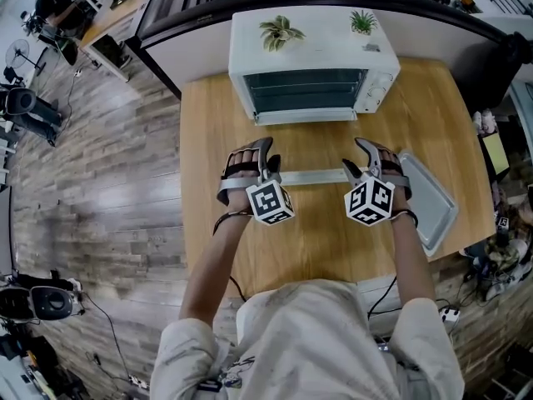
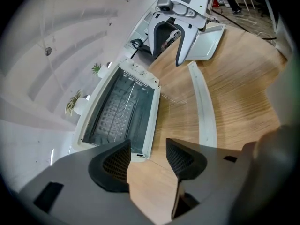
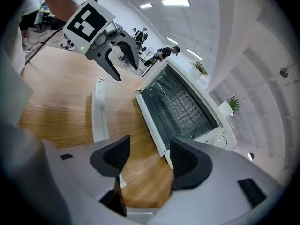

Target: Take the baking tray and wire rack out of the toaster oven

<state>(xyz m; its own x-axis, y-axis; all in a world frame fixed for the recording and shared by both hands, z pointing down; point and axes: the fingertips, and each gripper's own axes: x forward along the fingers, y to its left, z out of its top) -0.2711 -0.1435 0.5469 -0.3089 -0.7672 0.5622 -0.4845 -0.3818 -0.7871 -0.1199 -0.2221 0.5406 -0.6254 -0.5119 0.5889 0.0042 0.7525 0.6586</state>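
The white toaster oven (image 1: pixel 312 73) stands at the table's far side with its glass door folded down flat; the door's pale handle bar (image 1: pixel 315 177) lies between my grippers. Inside the oven sits the wire rack (image 2: pixel 115 112), also visible in the right gripper view (image 3: pixel 187 108). The grey baking tray (image 1: pixel 431 200) lies empty on the table at the right, just beside my right gripper (image 1: pixel 360 163). My left gripper (image 1: pixel 271 162) hovers near the handle's left end. Both grippers are open and hold nothing, as their own views show (image 2: pixel 147 158) (image 3: pixel 149 156).
Two small potted plants (image 1: pixel 281 32) (image 1: pixel 362 21) stand on the oven's top. The wooden table (image 1: pixel 208 140) ends at a dark partition behind the oven. Off the table's right edge lie cables and gear (image 1: pixel 500 257). A desk with a person is at the far left (image 1: pixel 58 11).
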